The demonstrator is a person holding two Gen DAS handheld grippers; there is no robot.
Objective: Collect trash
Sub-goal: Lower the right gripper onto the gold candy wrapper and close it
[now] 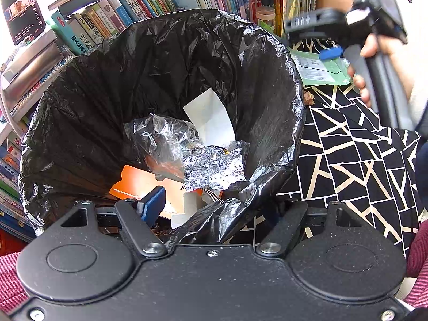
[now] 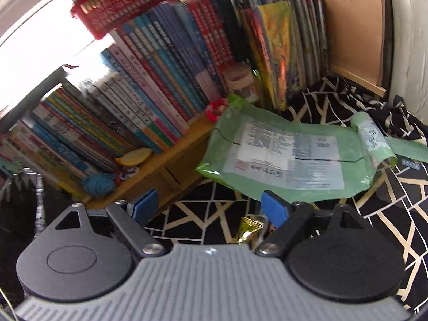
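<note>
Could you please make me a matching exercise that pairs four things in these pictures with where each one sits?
Things:
1. crumpled foil
2. green mailing bag
3. red basket
4. gold wrapper

Places:
A. on top of the row of books
B. inside the black bin bag
C. on the patterned cloth, just below the right gripper's open jaws
D. lying flat on the patterned cloth, in front of the books

Pairs: 1-B, 2-D, 3-A, 4-C
</note>
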